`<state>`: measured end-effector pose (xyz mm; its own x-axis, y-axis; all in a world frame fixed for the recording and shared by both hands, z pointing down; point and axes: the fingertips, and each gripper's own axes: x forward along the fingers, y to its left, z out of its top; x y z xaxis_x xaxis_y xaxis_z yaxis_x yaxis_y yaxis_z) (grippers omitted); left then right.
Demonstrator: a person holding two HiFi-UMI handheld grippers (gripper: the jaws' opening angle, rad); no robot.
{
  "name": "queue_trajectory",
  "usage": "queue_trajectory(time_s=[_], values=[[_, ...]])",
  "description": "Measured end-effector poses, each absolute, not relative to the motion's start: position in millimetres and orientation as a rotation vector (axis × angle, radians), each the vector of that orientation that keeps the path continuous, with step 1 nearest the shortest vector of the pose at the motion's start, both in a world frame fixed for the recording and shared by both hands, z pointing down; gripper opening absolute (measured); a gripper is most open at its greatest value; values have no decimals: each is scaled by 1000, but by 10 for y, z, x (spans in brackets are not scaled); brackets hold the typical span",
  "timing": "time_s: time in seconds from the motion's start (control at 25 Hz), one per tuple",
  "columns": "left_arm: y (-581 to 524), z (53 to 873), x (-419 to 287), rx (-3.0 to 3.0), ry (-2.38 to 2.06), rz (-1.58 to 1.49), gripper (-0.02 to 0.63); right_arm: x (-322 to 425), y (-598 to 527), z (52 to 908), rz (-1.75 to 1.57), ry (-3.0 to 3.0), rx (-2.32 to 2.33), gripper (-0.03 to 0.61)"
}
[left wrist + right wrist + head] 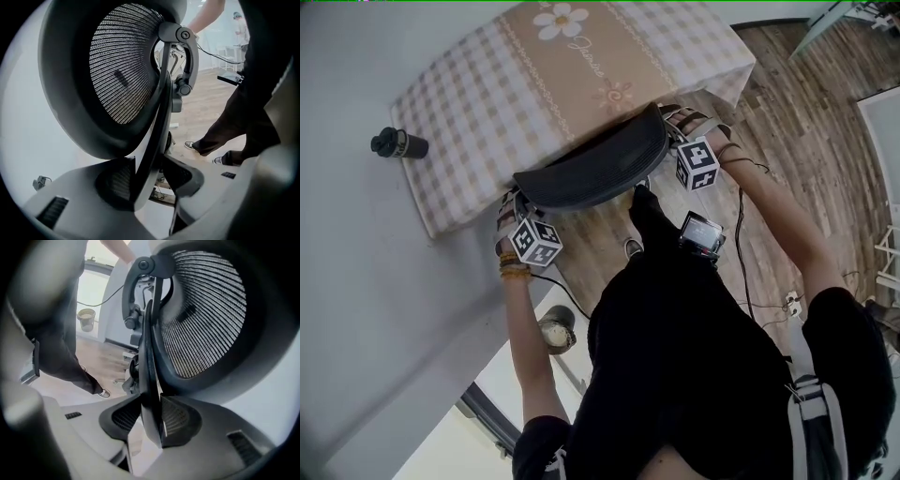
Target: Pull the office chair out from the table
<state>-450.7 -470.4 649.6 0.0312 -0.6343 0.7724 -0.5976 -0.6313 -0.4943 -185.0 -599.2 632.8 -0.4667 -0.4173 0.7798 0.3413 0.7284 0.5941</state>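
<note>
The black mesh office chair [592, 167] stands pushed in against the table with the checked cloth [459, 103]; from above only the top of its backrest shows. My left gripper [517, 208] is at the backrest's left end and my right gripper [680, 141] at its right end. In the left gripper view the backrest's thin frame edge [152, 140] runs between the pads, and my left gripper [149, 180] is shut on it. In the right gripper view my right gripper [150, 420] clamps the same kind of frame edge [149, 366], with both pads against it.
A dark cylindrical bottle [398, 143] lies on the grey surface left of the table. A round bin [555, 330] stands near the person's left arm. The person's leg and shoe [633, 248] are on the wooden floor [787, 103] just behind the chair. Cables trail at the right.
</note>
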Motion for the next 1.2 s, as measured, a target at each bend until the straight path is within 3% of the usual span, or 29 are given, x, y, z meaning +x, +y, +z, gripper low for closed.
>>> queue_trajectory(time_s=[1.2], values=[[-4582,6481,-4430,-2271,1287,-1731,169,-1794,-5906,6327,-809,-1803,132,127]])
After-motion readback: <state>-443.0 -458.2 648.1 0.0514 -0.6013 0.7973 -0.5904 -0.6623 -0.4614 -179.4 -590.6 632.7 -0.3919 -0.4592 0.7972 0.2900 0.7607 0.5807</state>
